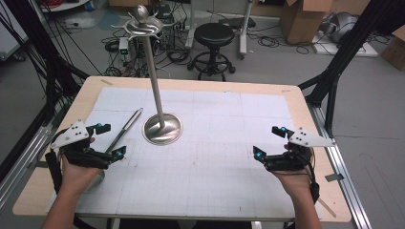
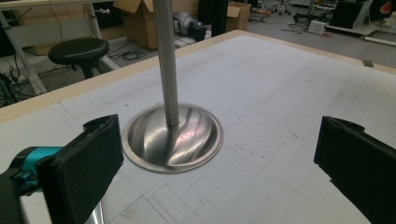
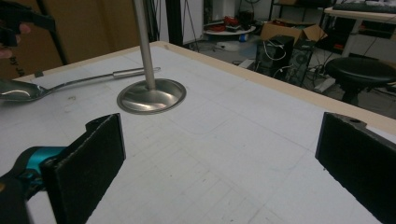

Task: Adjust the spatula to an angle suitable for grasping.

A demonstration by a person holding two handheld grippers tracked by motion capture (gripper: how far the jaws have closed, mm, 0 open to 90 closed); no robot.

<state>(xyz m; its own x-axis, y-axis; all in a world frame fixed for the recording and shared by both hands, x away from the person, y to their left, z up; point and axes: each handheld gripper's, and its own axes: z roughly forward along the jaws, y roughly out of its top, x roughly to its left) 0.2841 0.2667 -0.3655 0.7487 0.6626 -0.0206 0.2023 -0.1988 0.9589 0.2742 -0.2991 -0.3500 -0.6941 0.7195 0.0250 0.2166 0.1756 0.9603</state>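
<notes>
Left tool wide open, empty | right tool same | ladle beside stand

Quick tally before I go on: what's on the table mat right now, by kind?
Metal stand: 1
Ladle: 1
Total: 2
Both tongs, left and right, are open and holding nothing.

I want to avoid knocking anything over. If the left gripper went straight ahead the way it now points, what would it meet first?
Probably the metal stand: the left gripper is open, and its round base lies just ahead between the jaws, with the upright pole behind. Depth is uncertain.
</notes>
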